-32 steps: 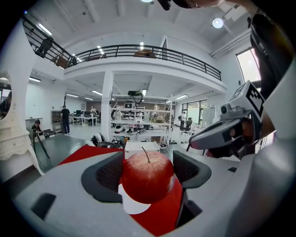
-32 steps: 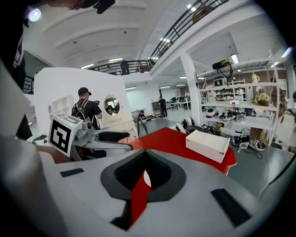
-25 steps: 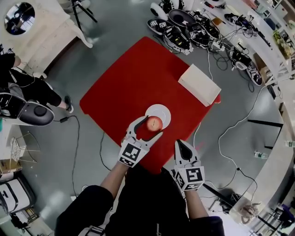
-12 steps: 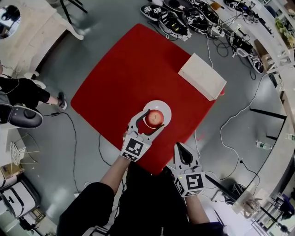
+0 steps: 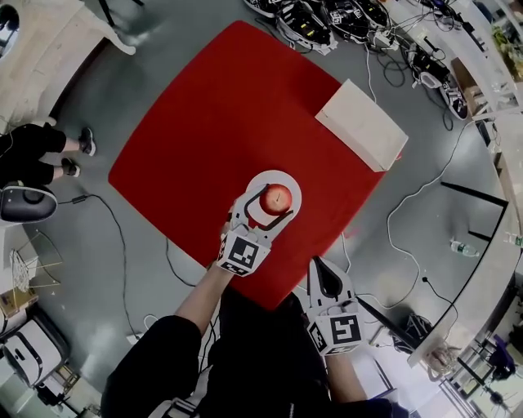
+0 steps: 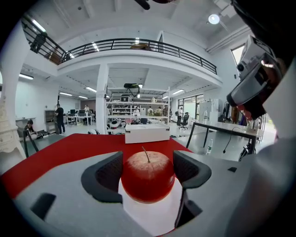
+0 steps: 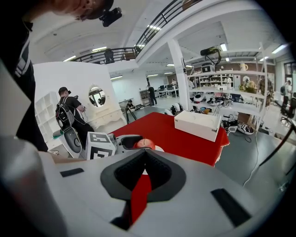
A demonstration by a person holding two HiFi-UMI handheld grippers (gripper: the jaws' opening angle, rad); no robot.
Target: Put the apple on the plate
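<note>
A red apple (image 5: 278, 197) with a stem sits between the jaws of my left gripper (image 5: 270, 201), which is shut on it. The apple is over the middle of the round white plate (image 5: 255, 181) on the red table (image 5: 212, 122); whether it rests on the plate I cannot tell. In the left gripper view the apple (image 6: 147, 176) fills the gap between the dark pads, with the plate (image 6: 152, 215) white beneath. My right gripper (image 5: 320, 269) is shut and holds nothing, near the table's near corner. From the right gripper (image 7: 144, 159) view the apple (image 7: 144, 144) shows ahead.
A white rectangular box (image 5: 361, 125) lies at the table's right side. Grey floor surrounds the table, with cables (image 5: 417, 196) to the right and several devices (image 5: 327, 20) beyond the far corner. A person's legs (image 5: 33, 151) are at the left.
My left gripper has carried the apple forward from the plate's near rim to over its middle. The right gripper stayed low near the table's near edge.
</note>
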